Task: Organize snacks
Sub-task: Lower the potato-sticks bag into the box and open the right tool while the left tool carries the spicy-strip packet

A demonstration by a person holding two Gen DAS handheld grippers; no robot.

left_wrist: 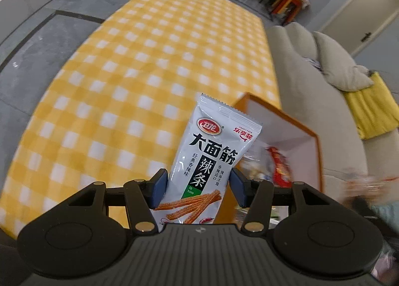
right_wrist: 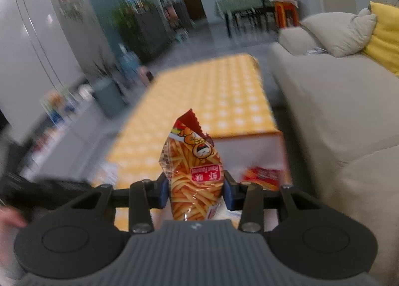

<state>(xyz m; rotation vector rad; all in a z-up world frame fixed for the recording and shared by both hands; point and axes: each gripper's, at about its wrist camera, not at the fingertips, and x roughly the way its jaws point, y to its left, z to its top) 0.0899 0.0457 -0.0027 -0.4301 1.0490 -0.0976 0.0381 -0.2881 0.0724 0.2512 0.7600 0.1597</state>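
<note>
At lower centre of the left wrist view, the left tool (left_wrist: pixel 198 187) stands about half open, its blue pads pressed on a white spicy-strip packet (left_wrist: pixel 208 161) that stands upright between them. At lower centre of the right wrist view, the right tool (right_wrist: pixel 195 192) is closed somewhat narrower on a packet of prawn sticks (right_wrist: pixel 195 168), also upright. Both packets are lifted clear of the yellow checked table (left_wrist: pixel 149 61).

Right of centre in the left view sits an orange-edged box (left_wrist: pixel 294 134) with a red packet (left_wrist: pixel 280 166) and other blurred wrappers already inside, so the sorting looks partly done; the two held packets have not yet been set down, and I judge the box to be where they go.

Only the left view looks into the box and shows the table's bare stretch. Only the right view shows a hand (right_wrist: pixel 10 218) at the lower left edge and the box's far wall side-on.
</note>
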